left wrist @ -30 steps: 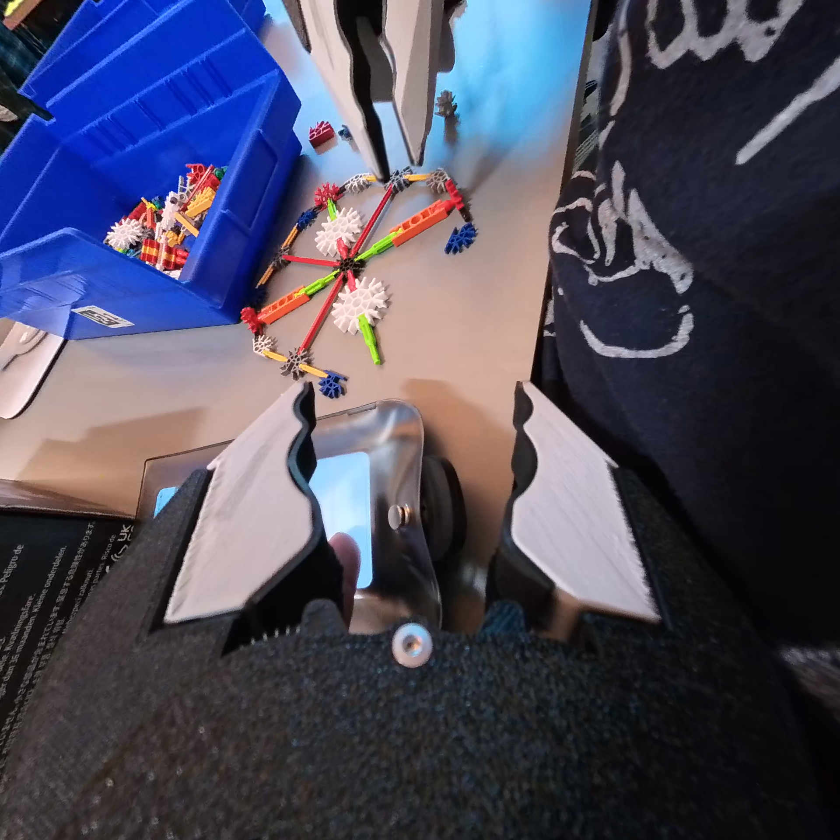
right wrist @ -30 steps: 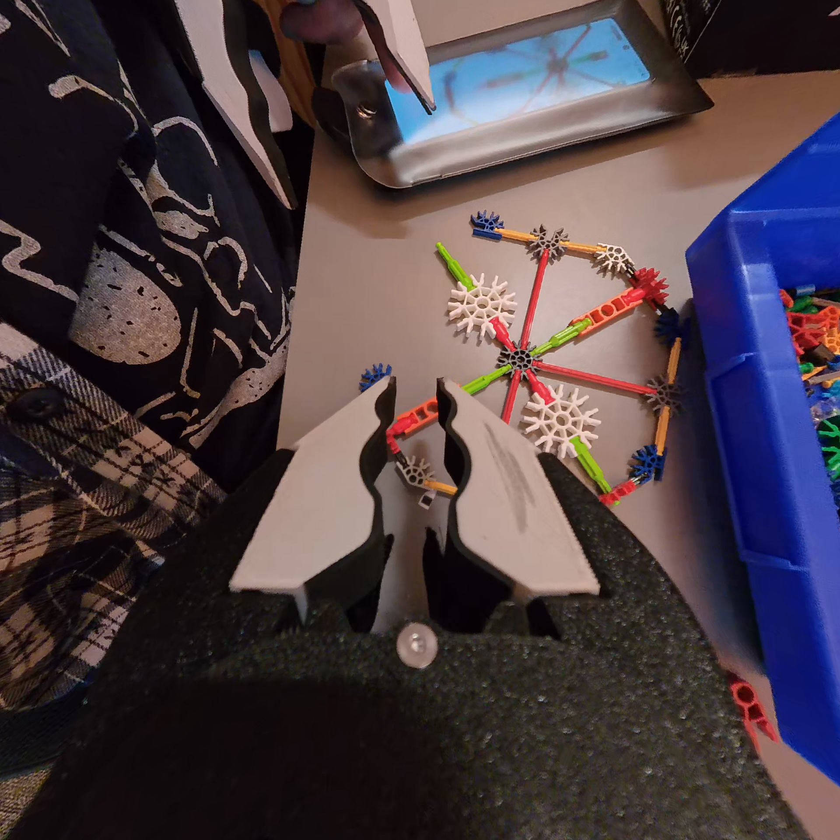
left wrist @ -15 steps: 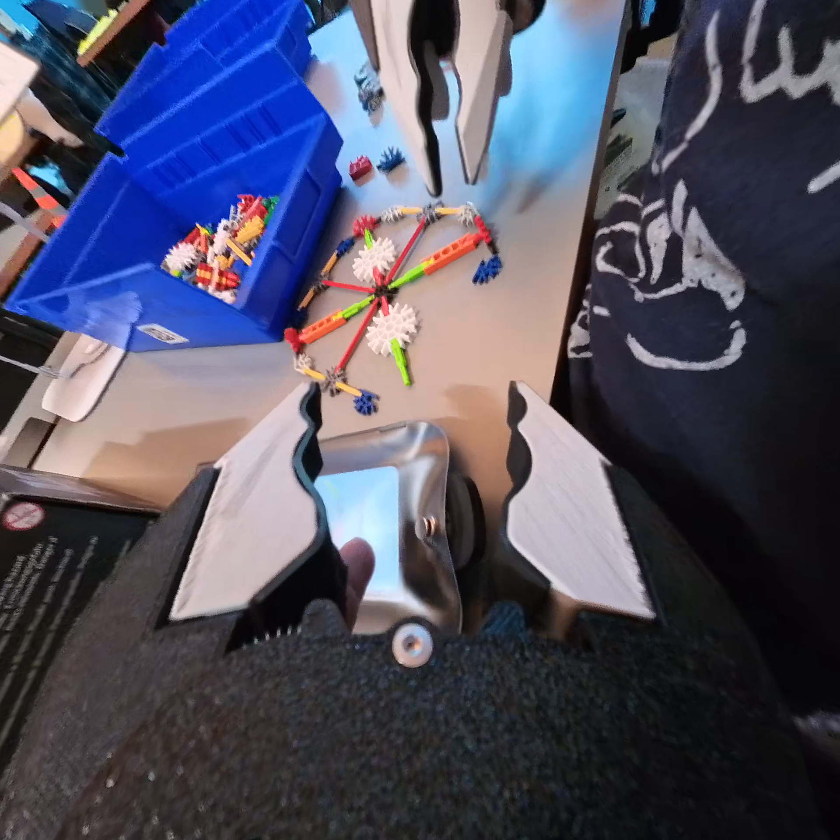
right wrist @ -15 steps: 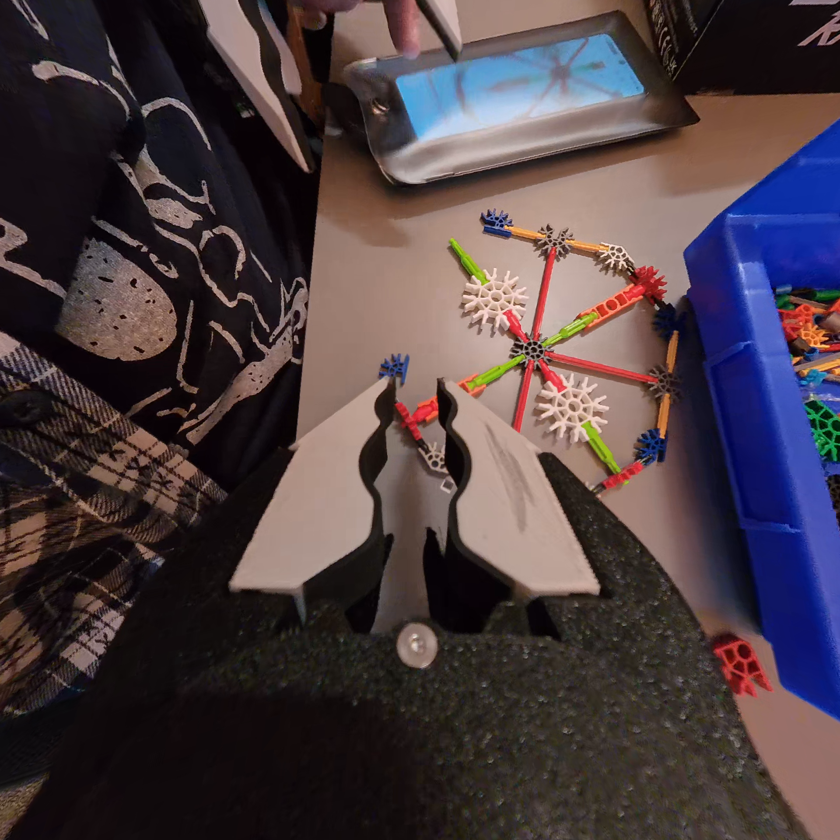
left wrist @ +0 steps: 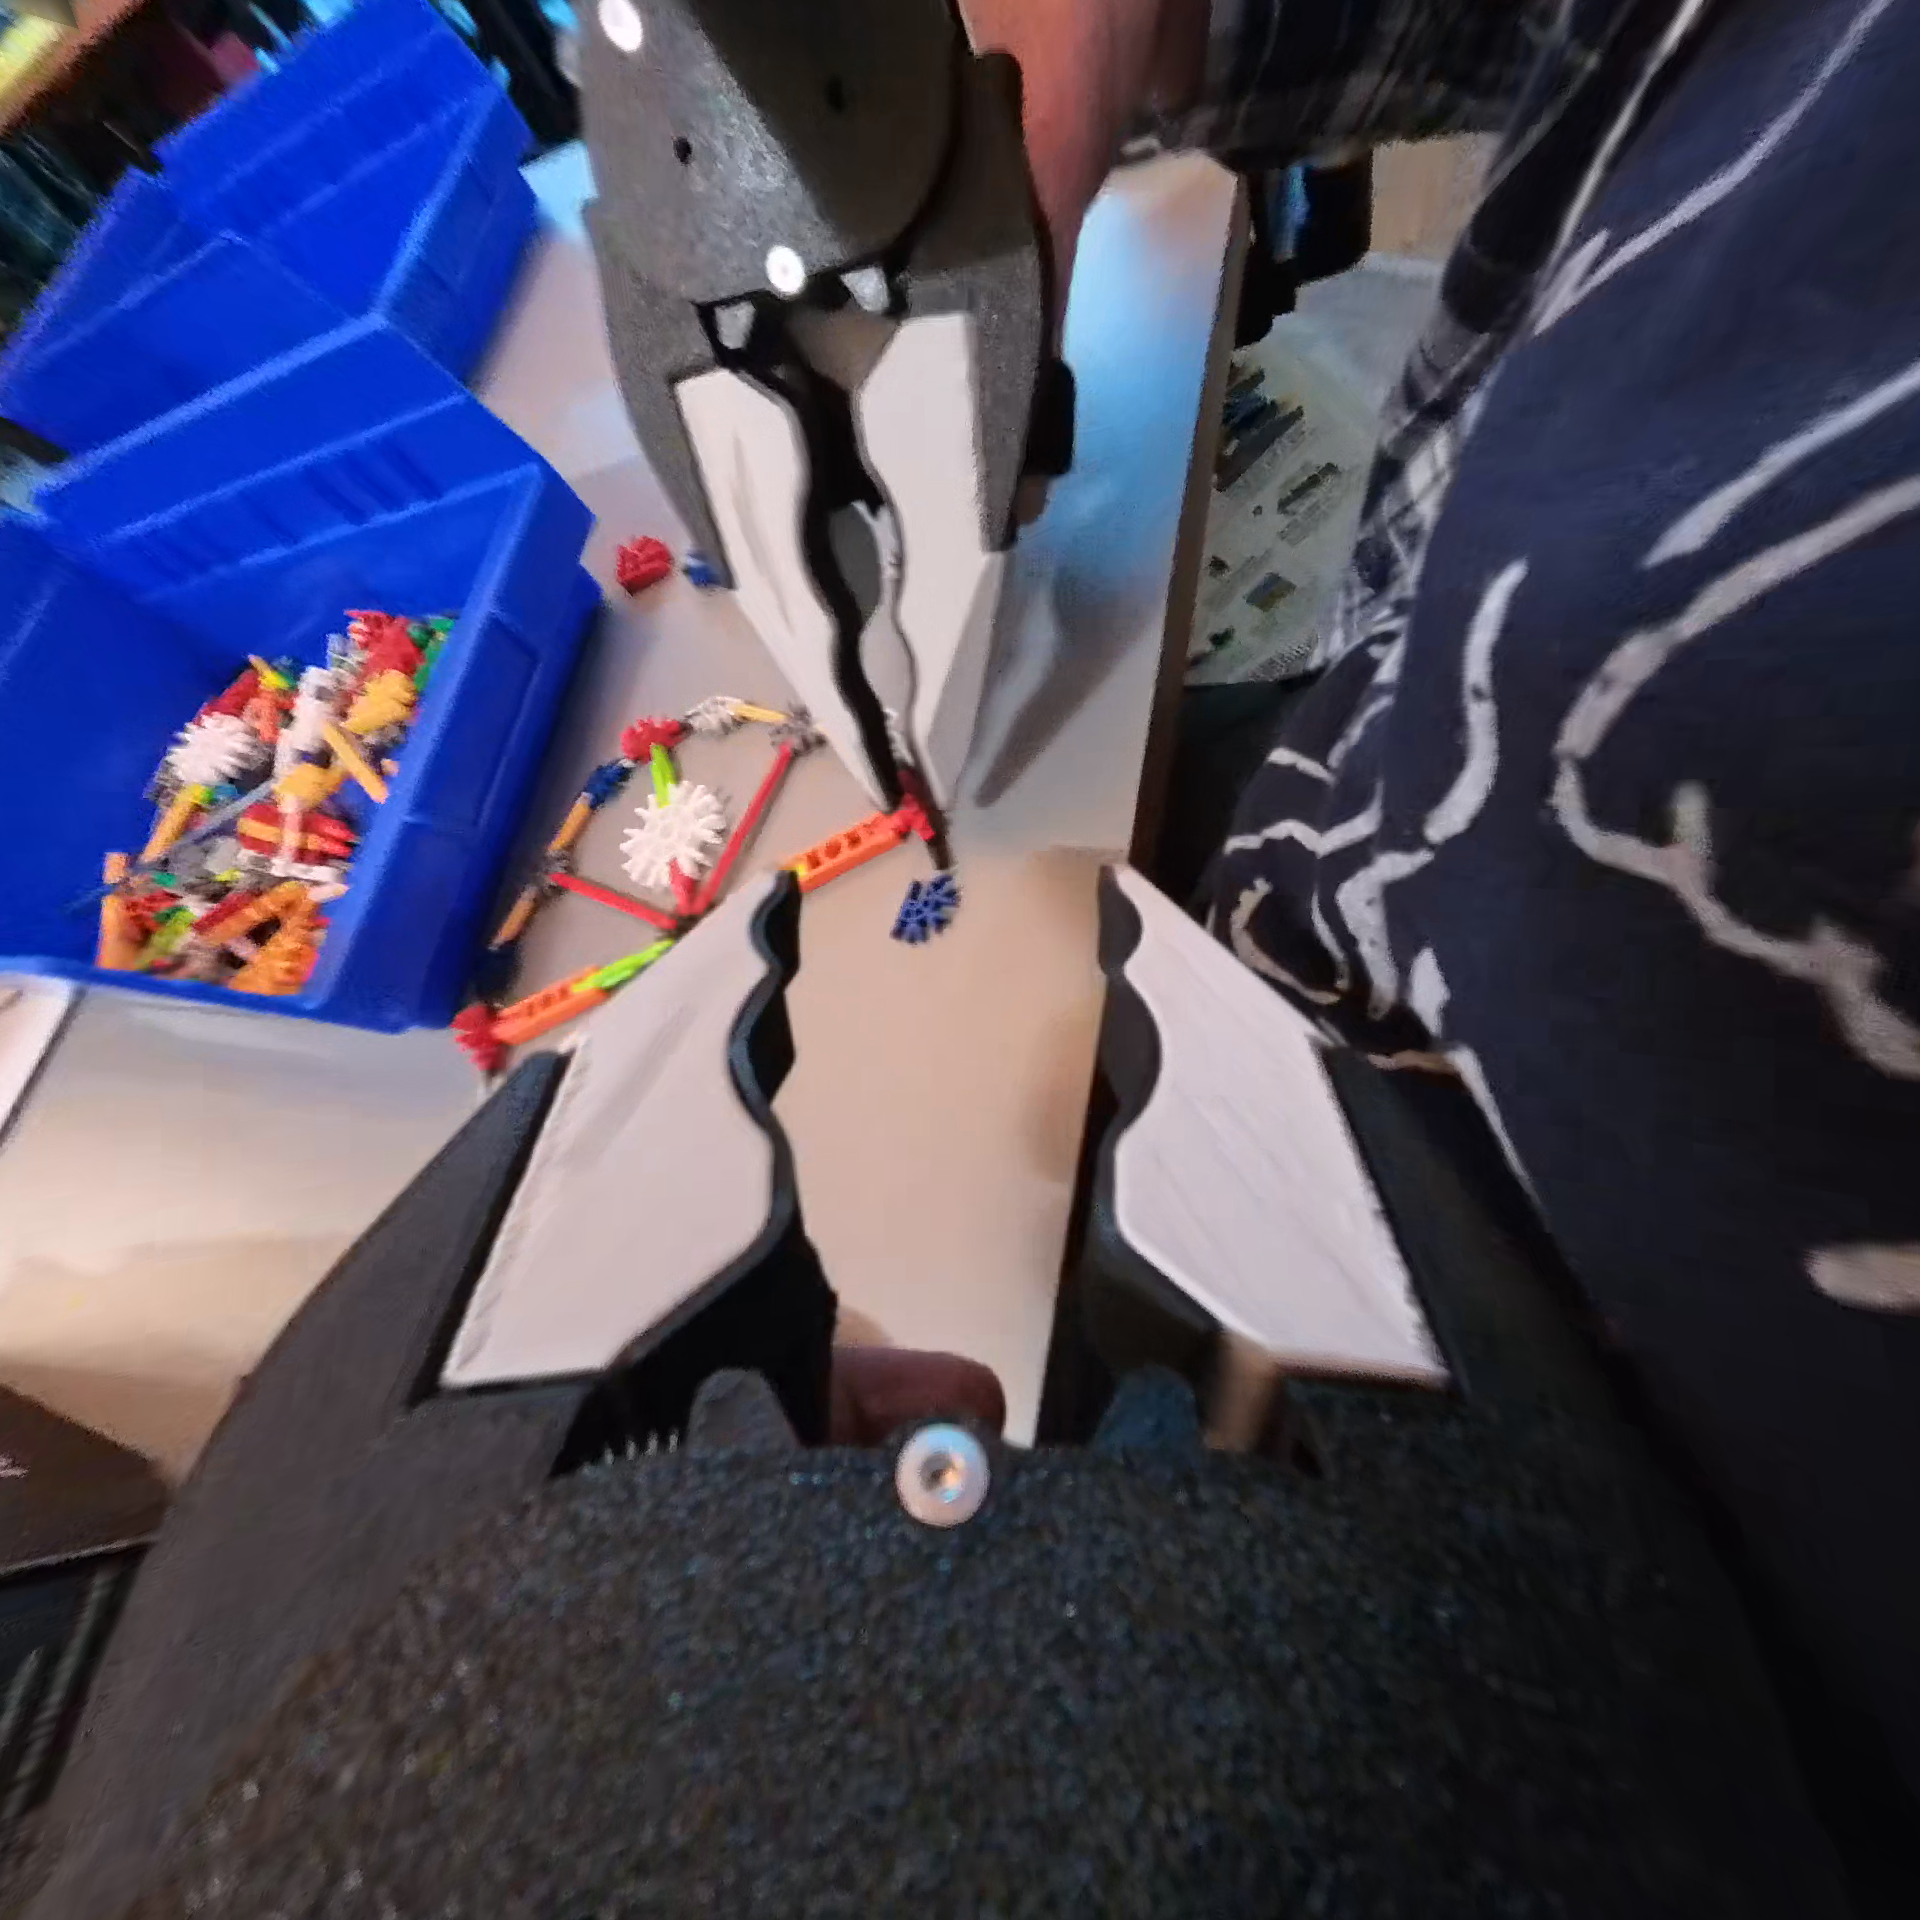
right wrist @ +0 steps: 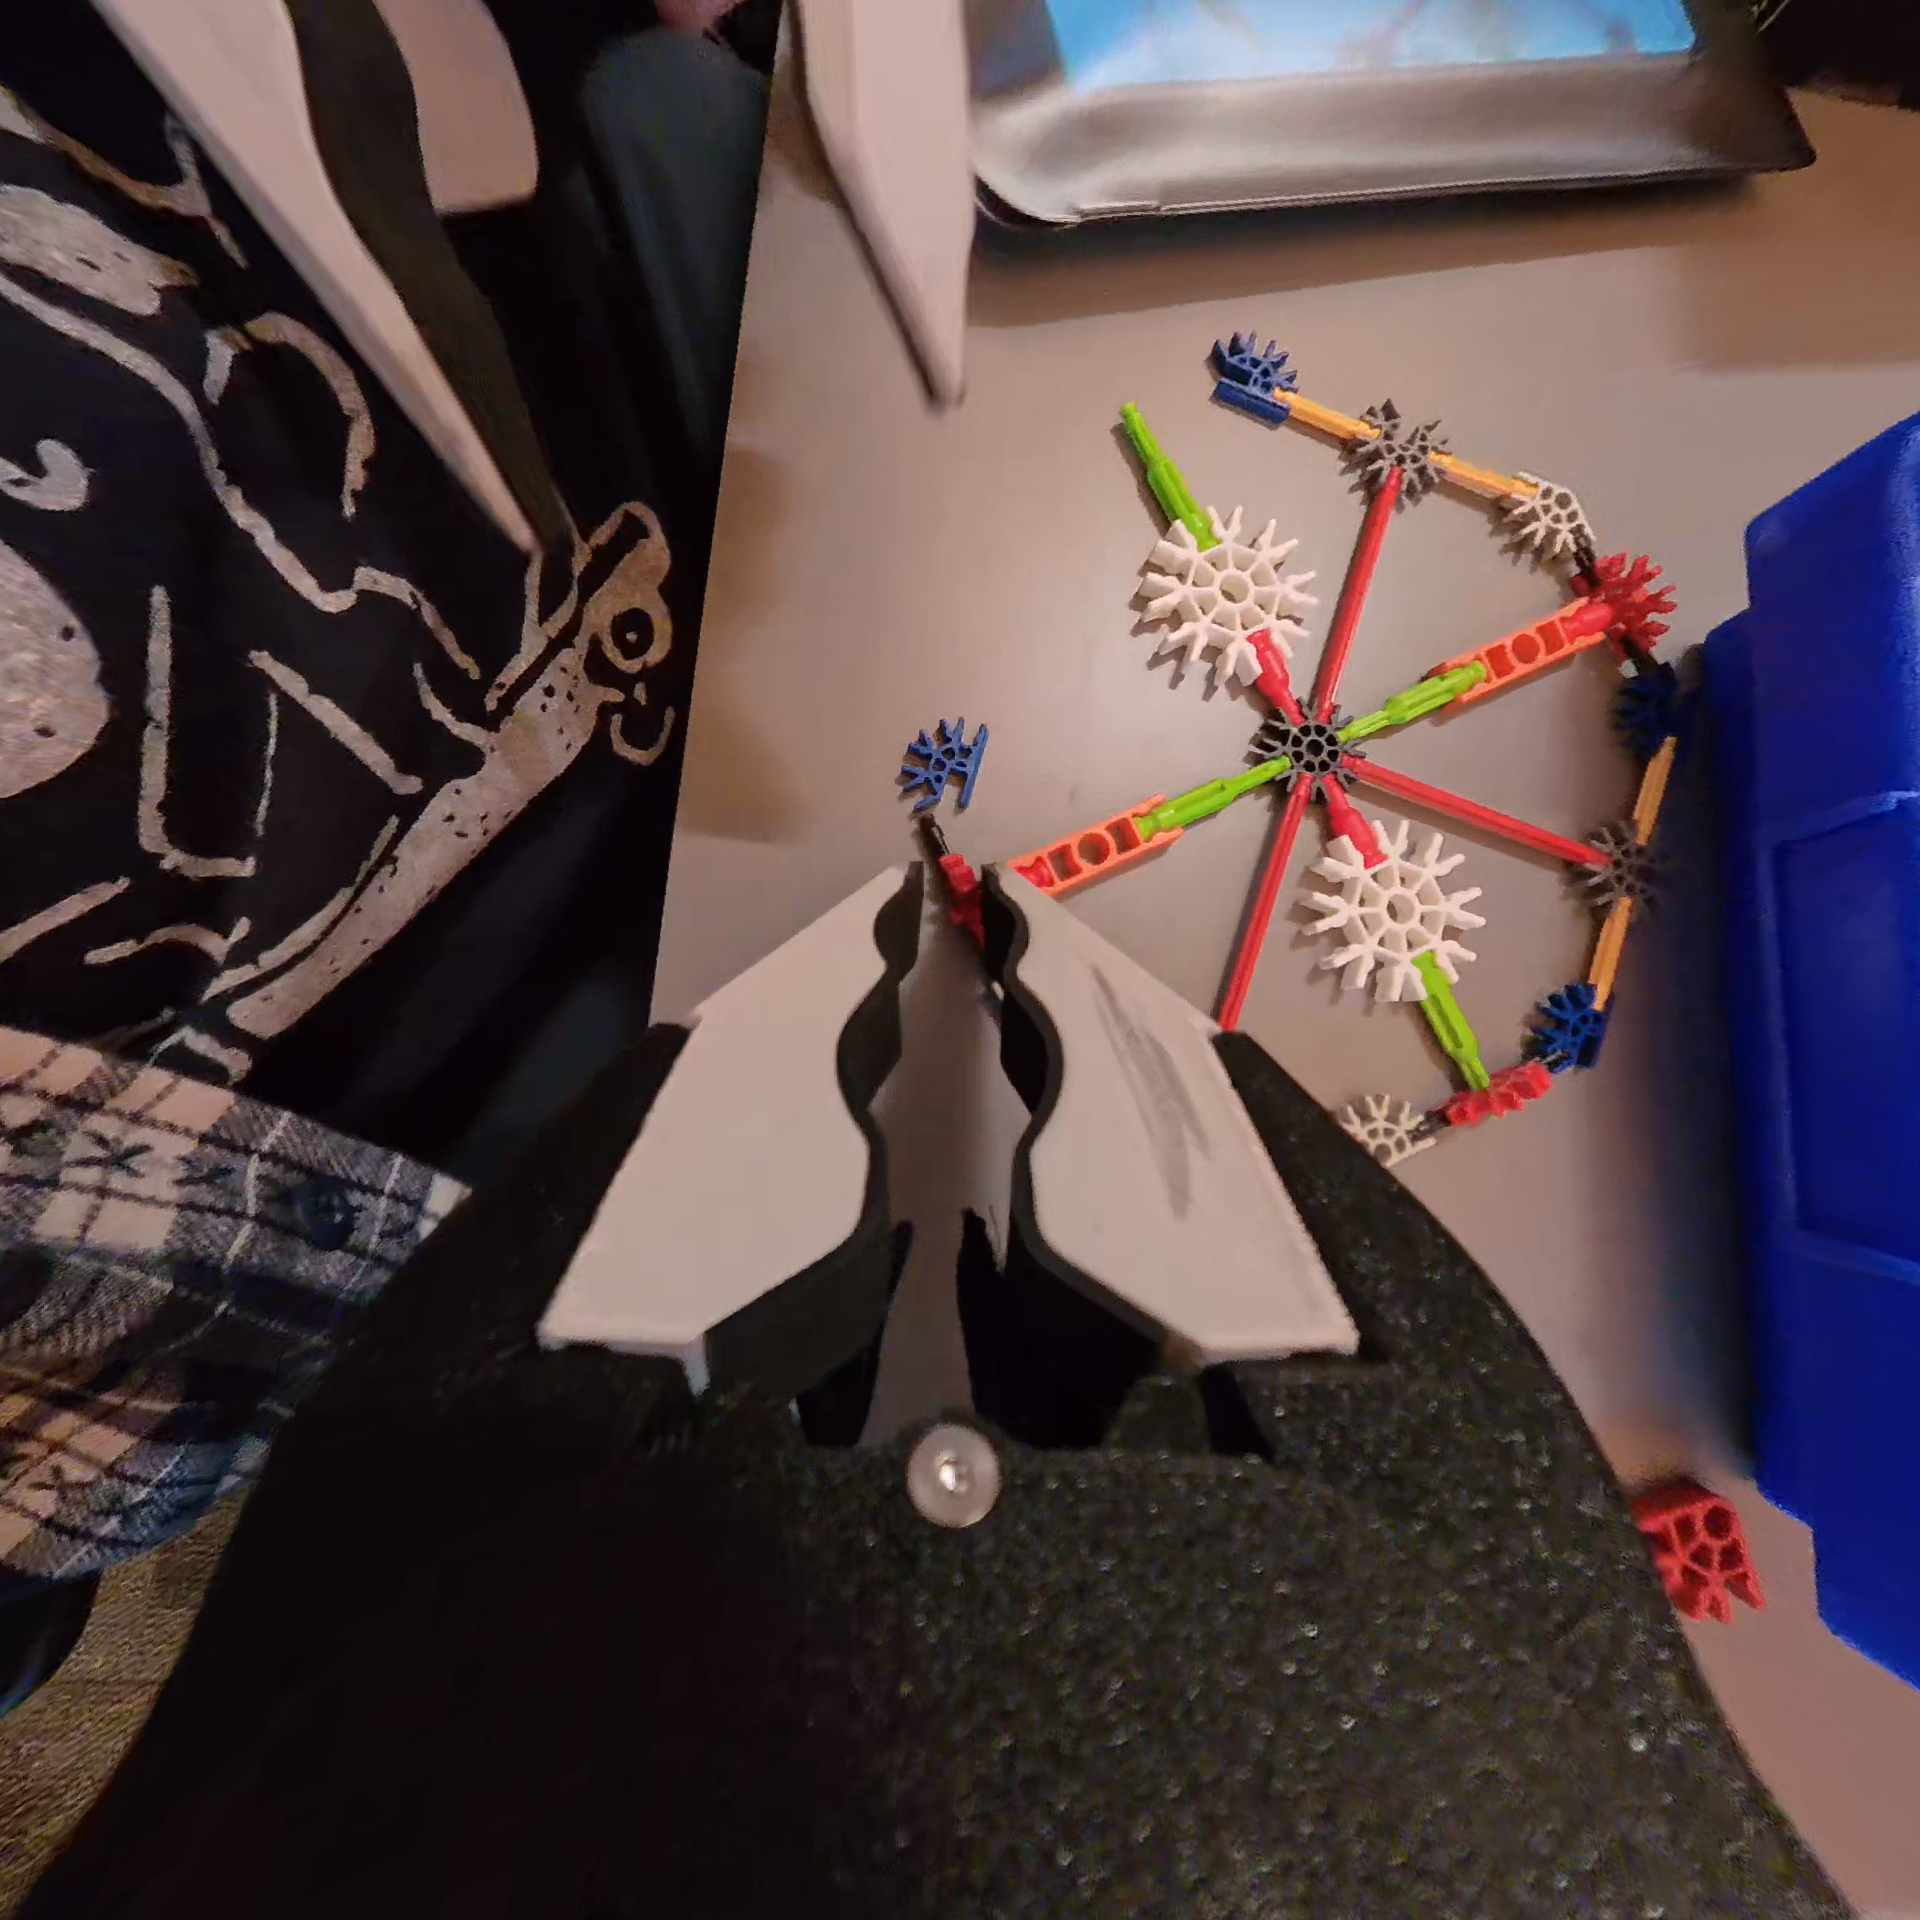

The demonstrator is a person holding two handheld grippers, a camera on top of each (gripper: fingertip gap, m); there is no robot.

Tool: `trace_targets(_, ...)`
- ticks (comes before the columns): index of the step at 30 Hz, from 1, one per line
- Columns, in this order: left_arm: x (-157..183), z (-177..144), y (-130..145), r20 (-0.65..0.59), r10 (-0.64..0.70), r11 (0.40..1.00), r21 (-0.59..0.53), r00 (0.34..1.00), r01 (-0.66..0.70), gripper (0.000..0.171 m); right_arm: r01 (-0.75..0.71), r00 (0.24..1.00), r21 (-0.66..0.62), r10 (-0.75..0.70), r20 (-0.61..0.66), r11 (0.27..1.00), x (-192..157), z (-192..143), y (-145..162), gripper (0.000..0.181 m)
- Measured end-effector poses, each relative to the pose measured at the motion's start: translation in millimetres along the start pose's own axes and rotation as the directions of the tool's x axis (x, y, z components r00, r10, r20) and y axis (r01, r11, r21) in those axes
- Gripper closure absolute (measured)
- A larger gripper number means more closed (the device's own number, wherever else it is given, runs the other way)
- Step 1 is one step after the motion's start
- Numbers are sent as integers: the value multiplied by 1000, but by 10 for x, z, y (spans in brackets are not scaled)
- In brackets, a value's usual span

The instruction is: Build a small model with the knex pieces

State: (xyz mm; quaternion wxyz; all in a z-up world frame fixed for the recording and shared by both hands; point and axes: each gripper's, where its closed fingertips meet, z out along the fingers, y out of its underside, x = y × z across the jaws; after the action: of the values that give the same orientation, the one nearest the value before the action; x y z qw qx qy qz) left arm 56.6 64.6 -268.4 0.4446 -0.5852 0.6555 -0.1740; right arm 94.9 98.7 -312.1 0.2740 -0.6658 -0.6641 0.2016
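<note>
— Red connector (right wrist: pixel 961 902) at the toy wheel's (right wrist: pixel 1311 744) edge: who holds it?
— Right gripper (right wrist: pixel 951 883), fingers pinched on it. Left gripper (left wrist: pixel 945 914) hovers over the desk (left wrist: pixel 935 1091), fingers wide, empty.

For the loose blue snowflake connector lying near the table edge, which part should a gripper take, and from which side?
Probably across its two flat faces' edges, from straight above. The blue connector lies flat and apart from the wheel model, near the table edge. The open left gripper is nearest; the right gripper is closed on a red connector.
</note>
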Motion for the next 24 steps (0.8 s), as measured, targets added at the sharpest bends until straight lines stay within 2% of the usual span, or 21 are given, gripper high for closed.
trace_targets(3, 66, 148, 87, -26, -30, 997, -68, 999, 28, 116, 18, 1000, 5, -18, -10, 1000, 16, 18, -2, 175)
trace_targets(6, 42, 236, 142, -16, -45, 991, -128, 999, 43, 124, 16, 1000, 9, -16, -20, 1000, 42, 18, -1, 176)
trace_targets(11, -135, 272, 112, -6, 6, 986, -167, 1000, -7, 135, 21, 999, 41, -20, -29, 999, 46, -16, 5, 174)
trace_targets(13, -160, 323, 148, -53, 23, 980, -199, 998, -33, 141, 18, 999, 56, -16, -30, 998, 47, -22, 10, 174)
trace_targets(18, -170, 477, 383, -163, 53, 944, -314, 985, -103, 143, 20, 999, 92, -16, -40, 996, 45, -36, 0, 172)
trace_targets(20, -116, 512, 385, -205, 32, 945, -314, 978, -96, 151, 20, 999, 97, -16, -40, 995, 38, -36, 12, 172)
trace_targets(24, -113, 541, 375, -207, 13, 944, -320, 978, -80, 156, 20, 999, 112, -15, -39, 994, 39, -51, 25, 172)
